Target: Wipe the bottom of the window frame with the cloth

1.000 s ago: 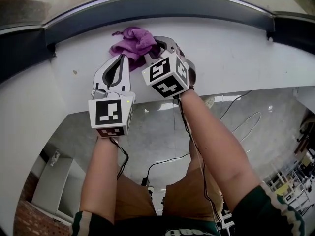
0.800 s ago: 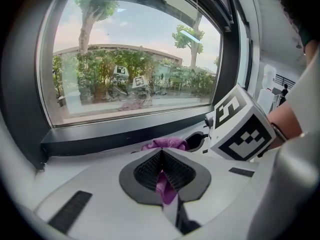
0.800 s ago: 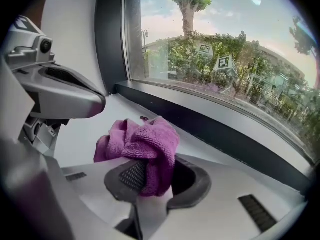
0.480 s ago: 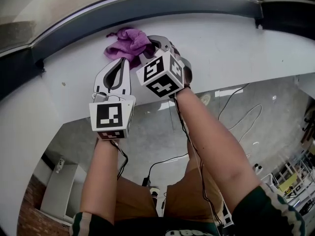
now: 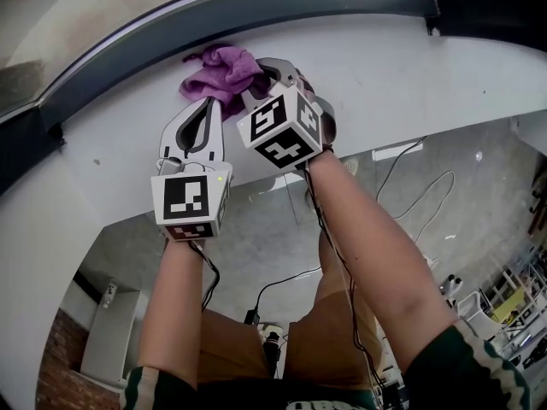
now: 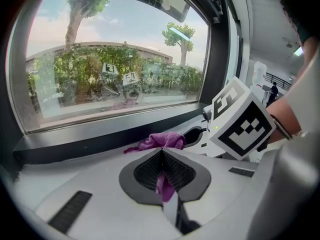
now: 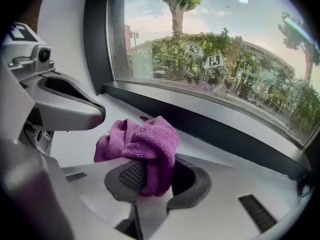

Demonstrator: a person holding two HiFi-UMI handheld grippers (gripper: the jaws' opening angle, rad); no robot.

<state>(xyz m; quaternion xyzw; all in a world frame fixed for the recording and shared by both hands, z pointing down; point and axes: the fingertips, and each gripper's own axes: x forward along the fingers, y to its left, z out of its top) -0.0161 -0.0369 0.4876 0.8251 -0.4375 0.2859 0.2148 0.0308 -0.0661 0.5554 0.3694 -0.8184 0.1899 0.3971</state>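
Shifted slightly rightward along the window frame [image 5: 256,11] since a second ago, on the white sill [image 5: 410,75] just below it, the bunched purple cloth [image 5: 220,68] lies close to that frame. Clamping it for wiping is the right gripper [image 5: 261,77]; the left gripper [image 5: 208,105], beside, pinches a purple fold, likely steadying it.

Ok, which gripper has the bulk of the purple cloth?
The right gripper: the bunched purple cloth bulges from between its jaws. The left gripper pinches only a thin strip of it in its jaws.
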